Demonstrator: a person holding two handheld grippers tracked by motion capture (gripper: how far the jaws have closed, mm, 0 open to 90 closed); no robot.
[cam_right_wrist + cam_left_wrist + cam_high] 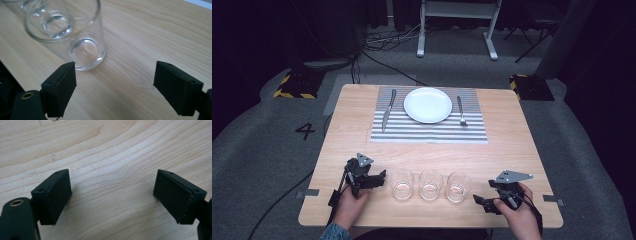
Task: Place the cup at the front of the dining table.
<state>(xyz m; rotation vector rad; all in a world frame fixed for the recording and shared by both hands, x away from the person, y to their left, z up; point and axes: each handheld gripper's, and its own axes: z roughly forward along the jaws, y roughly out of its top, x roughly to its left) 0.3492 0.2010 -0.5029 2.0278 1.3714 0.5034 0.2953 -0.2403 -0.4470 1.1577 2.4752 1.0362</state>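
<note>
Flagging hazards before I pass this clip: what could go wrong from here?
1. The three glasses stand close in a row; the right hand-held gripper, open beside the right glass, might knock it into the middle glass.
2. The glasses sit near the table front edge, so a nudge could send one off.

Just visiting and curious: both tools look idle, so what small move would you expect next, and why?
Probably the right tool eases toward the nearest glass. Its jaws stand wide open and empty, and that glass sits just ahead of them, beside the left jaw.

Wooden table (pixel 512 150) (placemat (pixel 429 131), three glasses (pixel 430 184))
</note>
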